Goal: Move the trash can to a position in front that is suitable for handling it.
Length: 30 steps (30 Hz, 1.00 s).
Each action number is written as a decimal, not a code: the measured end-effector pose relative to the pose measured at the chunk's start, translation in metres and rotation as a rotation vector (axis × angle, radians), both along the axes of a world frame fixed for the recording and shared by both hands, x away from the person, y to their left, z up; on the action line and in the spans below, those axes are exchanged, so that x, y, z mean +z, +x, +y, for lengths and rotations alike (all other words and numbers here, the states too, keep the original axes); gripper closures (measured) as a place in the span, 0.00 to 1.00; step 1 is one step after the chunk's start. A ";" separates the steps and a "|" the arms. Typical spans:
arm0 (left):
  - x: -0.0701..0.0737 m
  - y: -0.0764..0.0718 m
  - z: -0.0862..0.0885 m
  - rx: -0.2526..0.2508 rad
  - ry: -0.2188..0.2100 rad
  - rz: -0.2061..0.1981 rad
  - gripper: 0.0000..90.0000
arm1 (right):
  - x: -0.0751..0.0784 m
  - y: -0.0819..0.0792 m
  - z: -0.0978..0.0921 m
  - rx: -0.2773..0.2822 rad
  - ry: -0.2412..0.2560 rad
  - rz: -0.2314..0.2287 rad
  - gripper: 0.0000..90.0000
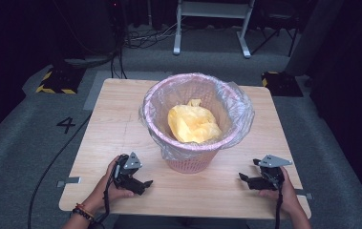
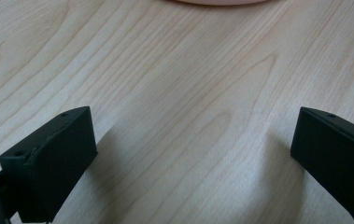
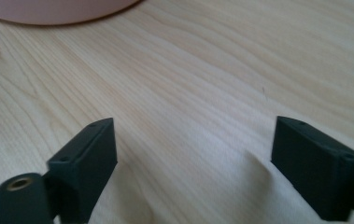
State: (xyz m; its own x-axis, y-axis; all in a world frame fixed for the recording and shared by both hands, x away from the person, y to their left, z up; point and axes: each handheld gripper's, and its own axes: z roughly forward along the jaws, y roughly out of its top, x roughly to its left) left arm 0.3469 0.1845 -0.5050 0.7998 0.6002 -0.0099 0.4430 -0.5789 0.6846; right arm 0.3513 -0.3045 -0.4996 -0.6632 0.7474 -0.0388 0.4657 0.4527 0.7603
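Note:
A pink mesh wastebasket (image 1: 190, 162) lined with a clear plastic bag (image 1: 243, 112) stands in the middle of the wooden table (image 1: 116, 119). Inside it lies a crumpled yellow bag (image 1: 193, 124). My left gripper (image 1: 146, 185) rests on the table near the front edge, left of the basket, jaws wide apart with bare wood between them (image 2: 193, 154). My right gripper (image 1: 244, 180) rests at the front right, also open with nothing between its jaws (image 3: 193, 154). The basket's pink base (image 3: 58, 11) shows at the top of both gripper views (image 2: 221, 2).
The table sits on grey carpet with a black "4" (image 1: 66, 125) marked at the left. Yellow-and-black striped blocks (image 1: 57, 81) lie beyond the far corners. A white metal frame (image 1: 212, 24) stands behind the table. Cables (image 1: 49, 167) trail from the grippers.

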 end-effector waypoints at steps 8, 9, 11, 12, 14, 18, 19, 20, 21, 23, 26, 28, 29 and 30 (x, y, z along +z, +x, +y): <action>0.000 0.017 -0.007 -0.057 0.001 -0.001 0.00 | 0.013 0.024 0.028 0.084 0.050 -0.039 0.21; 0.000 0.021 -0.007 -0.070 0.002 -0.002 0.00 | 0.014 0.026 0.031 0.094 0.054 -0.043 0.21; 0.000 0.027 -0.008 -0.077 0.001 -0.004 0.00 | 0.016 0.034 0.037 0.147 0.089 -0.035 0.19; 0.000 0.030 -0.009 -0.086 0.002 -0.004 0.00 | 0.017 0.037 0.039 0.172 0.117 -0.023 0.19; 0.000 0.035 -0.011 -0.101 0.003 -0.004 0.00 | 0.017 0.044 0.044 0.196 0.142 -0.012 0.17; 0.000 0.042 -0.016 -0.126 0.003 -0.005 0.00 | 0.017 0.049 0.057 0.232 0.134 -0.039 0.17; 0.000 0.044 -0.018 -0.133 -0.001 -0.005 0.00 | 0.017 0.050 0.060 0.237 0.132 -0.041 0.17; 0.000 0.046 -0.020 -0.141 -0.003 -0.006 0.00 | 0.017 0.050 0.063 0.246 0.131 -0.046 0.17; 0.000 0.049 -0.022 -0.148 0.000 -0.008 0.00 | 0.017 0.050 0.065 0.253 0.134 -0.049 0.17; 0.000 0.055 -0.026 -0.163 -0.004 -0.006 0.00 | 0.017 0.051 0.069 0.269 0.148 -0.053 0.17; 0.001 0.063 -0.032 -0.217 0.003 -0.004 0.00 | 0.019 0.050 0.077 0.310 0.154 -0.054 0.17; 0.001 0.067 -0.037 -0.229 0.001 -0.001 0.00 | 0.019 0.049 0.082 0.336 0.143 -0.052 0.17; 0.000 0.068 -0.039 -0.230 -0.011 -0.002 0.00 | 0.019 0.048 0.083 0.344 0.149 -0.049 0.17; 0.000 0.069 -0.042 -0.230 -0.017 -0.001 0.00 | 0.018 0.047 0.084 0.353 0.154 -0.042 0.17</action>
